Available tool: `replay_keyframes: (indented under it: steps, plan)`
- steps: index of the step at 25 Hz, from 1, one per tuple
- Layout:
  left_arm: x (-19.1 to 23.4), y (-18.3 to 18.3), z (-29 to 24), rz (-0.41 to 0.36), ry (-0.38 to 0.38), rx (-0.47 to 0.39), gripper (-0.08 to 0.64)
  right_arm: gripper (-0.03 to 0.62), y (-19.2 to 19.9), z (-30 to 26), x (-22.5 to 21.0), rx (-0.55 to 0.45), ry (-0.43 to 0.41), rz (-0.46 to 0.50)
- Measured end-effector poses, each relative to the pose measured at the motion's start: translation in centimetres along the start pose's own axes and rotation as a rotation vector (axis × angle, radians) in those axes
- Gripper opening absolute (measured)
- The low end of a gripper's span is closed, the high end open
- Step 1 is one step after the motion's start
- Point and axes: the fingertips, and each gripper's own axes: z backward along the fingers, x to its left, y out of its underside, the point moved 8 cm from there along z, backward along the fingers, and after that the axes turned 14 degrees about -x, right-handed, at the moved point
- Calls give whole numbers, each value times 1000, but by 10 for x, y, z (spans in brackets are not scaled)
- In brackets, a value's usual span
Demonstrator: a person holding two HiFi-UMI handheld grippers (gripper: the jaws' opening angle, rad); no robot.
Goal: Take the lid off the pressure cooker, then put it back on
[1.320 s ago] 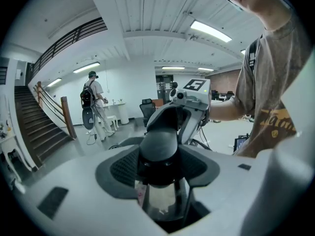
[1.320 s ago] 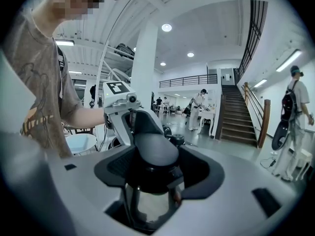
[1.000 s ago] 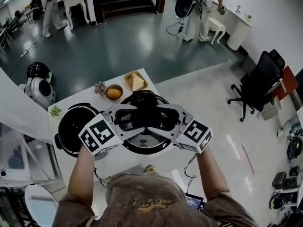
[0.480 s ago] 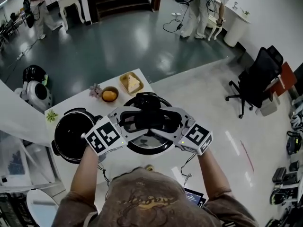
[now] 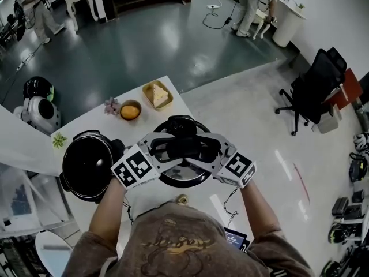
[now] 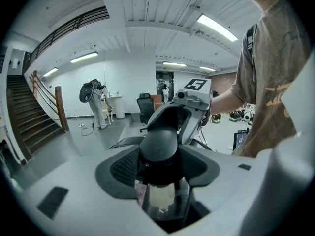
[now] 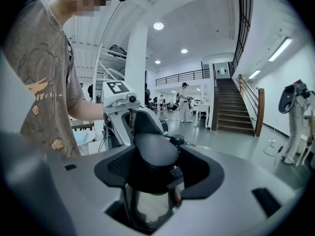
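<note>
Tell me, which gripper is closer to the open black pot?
Left. The left gripper grips the lid on the side facing the pot; the right gripper grips the lid's far side, farther from it.

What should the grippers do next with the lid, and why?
Probably ease the round steel lid with the black handle straight down onto the white table. The left gripper and right gripper clamp its handle from opposite ends, and it hangs beside the open black pressure cooker, not over it.
</note>
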Motion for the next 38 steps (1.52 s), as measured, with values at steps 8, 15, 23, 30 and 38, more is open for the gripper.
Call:
replay_keyframes:
  steps: [8, 15, 23, 30, 38]
  plan:
    - [-7, 44, -24, 47, 10, 21, 252, 282, 49, 7, -4, 31, -9, -44]
    - [-10, 84, -41, 98, 5, 48, 252, 282, 89, 6, -9, 56, -39, -81]
    - [-8, 121, -53, 126, -6, 80, 252, 282, 126, -1, -14, 97, -55, -83]
    - [-7, 138, -60, 86, -8, 118, 252, 282, 147, -4, -14, 92, -40, -91]
    - [-8, 147, -61, 26, -9, 146, 253, 282, 158, -7, -11, 107, -17, -74]
